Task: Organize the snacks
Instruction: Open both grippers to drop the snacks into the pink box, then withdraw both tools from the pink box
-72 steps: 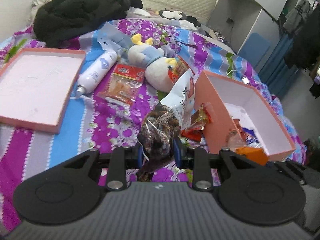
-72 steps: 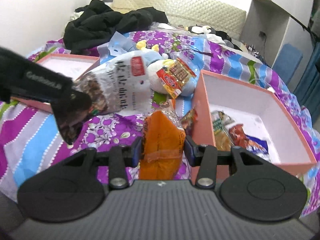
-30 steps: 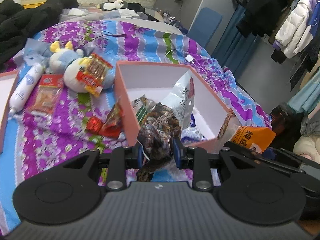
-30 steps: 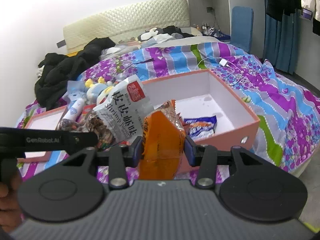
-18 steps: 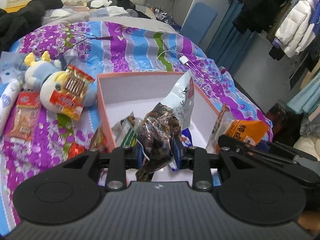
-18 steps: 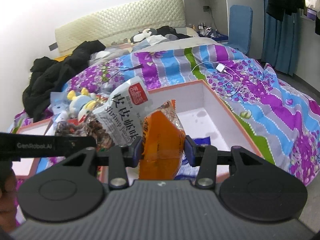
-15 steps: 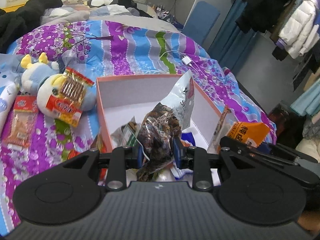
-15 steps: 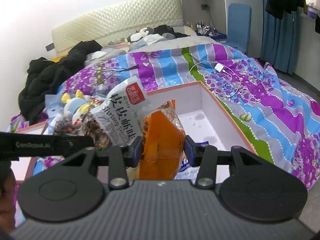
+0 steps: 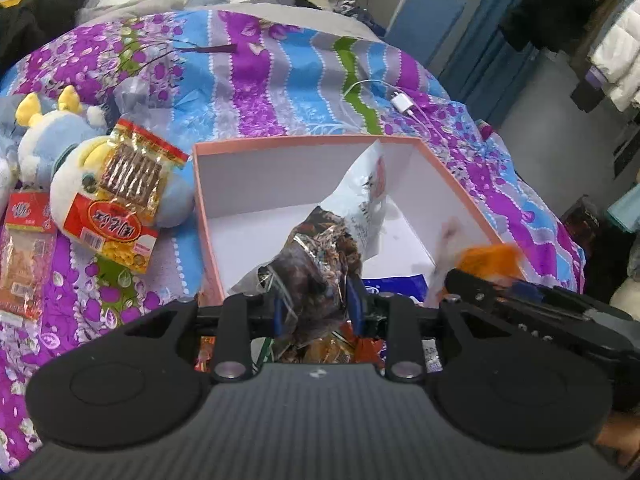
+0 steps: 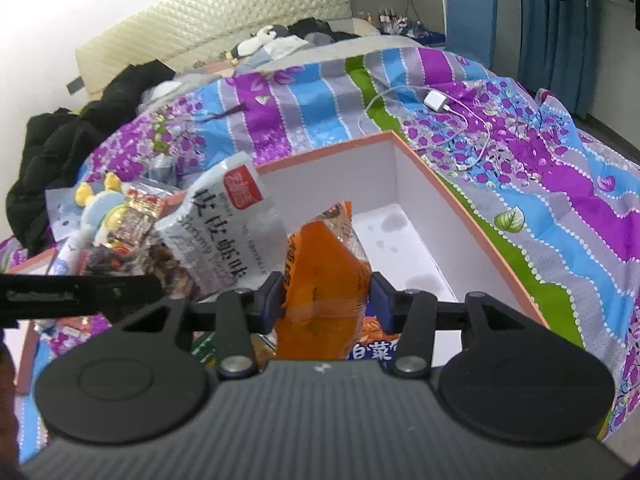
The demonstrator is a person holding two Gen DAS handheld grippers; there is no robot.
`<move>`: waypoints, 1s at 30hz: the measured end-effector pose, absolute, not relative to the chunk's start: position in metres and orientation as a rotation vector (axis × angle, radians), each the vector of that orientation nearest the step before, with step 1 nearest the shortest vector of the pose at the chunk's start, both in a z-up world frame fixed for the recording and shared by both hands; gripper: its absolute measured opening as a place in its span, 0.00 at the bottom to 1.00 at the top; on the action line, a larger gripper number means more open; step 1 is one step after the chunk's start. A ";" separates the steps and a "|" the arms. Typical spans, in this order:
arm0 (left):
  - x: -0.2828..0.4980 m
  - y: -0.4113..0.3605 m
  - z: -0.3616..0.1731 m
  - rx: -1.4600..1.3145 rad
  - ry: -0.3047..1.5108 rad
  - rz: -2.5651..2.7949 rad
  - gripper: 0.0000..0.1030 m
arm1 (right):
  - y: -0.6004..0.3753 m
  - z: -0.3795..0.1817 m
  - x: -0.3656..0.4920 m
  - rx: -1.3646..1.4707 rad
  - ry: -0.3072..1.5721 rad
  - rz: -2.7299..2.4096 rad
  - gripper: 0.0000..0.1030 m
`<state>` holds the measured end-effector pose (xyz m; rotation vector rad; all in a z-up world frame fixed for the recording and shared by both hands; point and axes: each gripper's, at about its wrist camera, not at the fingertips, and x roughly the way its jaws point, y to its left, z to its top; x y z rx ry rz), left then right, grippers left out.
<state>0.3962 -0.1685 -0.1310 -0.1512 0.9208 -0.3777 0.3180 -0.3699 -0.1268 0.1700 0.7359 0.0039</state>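
The pink box [image 9: 304, 142] with white walls lies open on the striped bedspread, with a blue packet [image 9: 396, 284] and other snacks at its near end. My left gripper [image 9: 318, 310] hangs over that near end, shut on a clear-and-white bag of dark snacks [image 9: 320, 264]. In the right wrist view that bag [image 10: 224, 232] hangs to the left, over the box wall. My right gripper [image 10: 326, 302] is over the box interior [image 10: 404, 248]. Its jaws are opening, and the orange packet [image 10: 324, 276] still stands loosely between them. In the left wrist view the orange packet [image 9: 488, 258] is blurred.
A plush toy [image 9: 60, 152] lies left of the box with a red-and-yellow snack packet [image 9: 120, 200] on it. Another red packet [image 9: 24, 248] lies further left. A white charger and cable [image 9: 404, 104] lie beyond the box. Black clothes [image 10: 60, 152] are heaped at the far left.
Both grippers have carried their bags in over the box and lower. The right jaws have widened slightly around the orange packet.
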 end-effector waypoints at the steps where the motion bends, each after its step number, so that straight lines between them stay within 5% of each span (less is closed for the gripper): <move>1: 0.393 -0.169 -0.130 -0.141 0.917 -0.378 0.41 | -0.369 -0.127 0.318 0.171 0.738 0.003 0.67; 4: 0.385 -0.165 -0.122 -0.141 0.894 -0.364 0.55 | -0.368 -0.121 0.311 0.165 0.718 -0.007 0.79; 30: 0.180 -0.076 -0.013 -0.174 0.726 -0.330 0.56 | -0.303 -0.034 0.150 0.168 0.535 0.063 0.79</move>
